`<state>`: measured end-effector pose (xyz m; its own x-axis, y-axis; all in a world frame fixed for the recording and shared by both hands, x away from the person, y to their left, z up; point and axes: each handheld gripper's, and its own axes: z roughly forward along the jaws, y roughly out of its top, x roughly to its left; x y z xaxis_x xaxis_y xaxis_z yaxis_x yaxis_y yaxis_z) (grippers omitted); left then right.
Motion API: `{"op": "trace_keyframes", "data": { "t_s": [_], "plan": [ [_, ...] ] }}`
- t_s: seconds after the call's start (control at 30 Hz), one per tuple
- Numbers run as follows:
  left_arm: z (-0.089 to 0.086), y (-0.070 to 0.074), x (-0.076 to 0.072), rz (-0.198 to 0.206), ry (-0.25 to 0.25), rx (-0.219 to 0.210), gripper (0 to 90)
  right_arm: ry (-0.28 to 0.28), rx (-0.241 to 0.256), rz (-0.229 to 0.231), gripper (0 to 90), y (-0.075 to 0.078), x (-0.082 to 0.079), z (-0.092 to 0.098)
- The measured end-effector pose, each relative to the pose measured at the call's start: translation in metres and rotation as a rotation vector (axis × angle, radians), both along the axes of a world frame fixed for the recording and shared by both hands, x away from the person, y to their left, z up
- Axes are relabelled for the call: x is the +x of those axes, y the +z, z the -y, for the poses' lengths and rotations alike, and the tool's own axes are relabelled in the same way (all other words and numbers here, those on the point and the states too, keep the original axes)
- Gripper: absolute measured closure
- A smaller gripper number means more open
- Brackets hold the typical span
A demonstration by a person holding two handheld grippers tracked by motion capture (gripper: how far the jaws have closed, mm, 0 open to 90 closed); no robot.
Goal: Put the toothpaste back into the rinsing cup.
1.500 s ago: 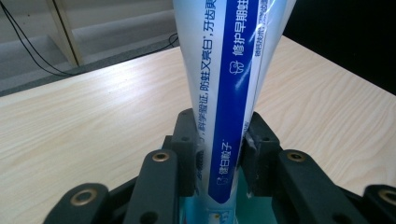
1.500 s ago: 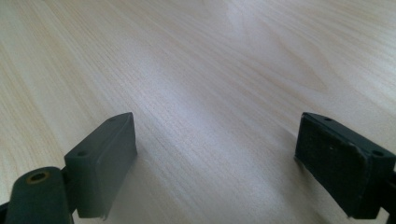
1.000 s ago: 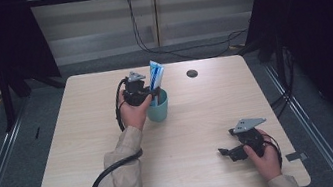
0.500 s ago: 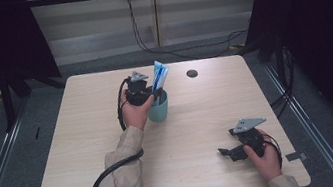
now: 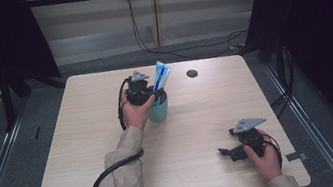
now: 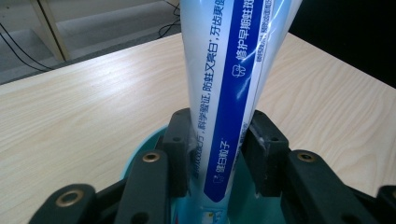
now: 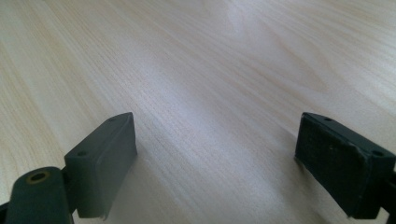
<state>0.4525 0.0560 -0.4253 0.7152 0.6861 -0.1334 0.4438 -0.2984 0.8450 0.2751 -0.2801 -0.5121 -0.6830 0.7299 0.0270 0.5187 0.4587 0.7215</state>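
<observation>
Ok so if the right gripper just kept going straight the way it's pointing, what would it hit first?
Probably nothing but bare table. The right gripper has its jaws open and angled down at empty wood, so it would likely meet the tabletop itself first, though depth is hard to judge.

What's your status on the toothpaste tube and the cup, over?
Left gripper shut on toothpaste tube, tube standing in teal cup. Right gripper open, resting near table edge. Nothing in the way.

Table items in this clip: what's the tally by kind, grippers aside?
Toothpaste tube: 1, standing in the cup, clamped by the left gripper
Teal cup: 1
Small dark round object: 1, near the table's far edge
Total: 3
</observation>
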Motion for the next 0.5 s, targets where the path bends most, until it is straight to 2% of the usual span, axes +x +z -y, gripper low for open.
{"op": "trace_keyframes", "data": {
  "t_s": [0.17, 0.5],
  "plan": [
    [0.0000, 0.0020, -0.0001, 0.001, 0.000, -0.009, 61.9, -0.002, 0.001, -0.002, 11.9, 0.0001, -0.0001, -0.0001],
    [-0.0005, 0.0060, -0.0001, -0.008, -0.016, 0.003, 58.0, -0.001, 0.000, 0.000, 11.9, -0.0001, 0.0000, -0.0001]
  ]
}}
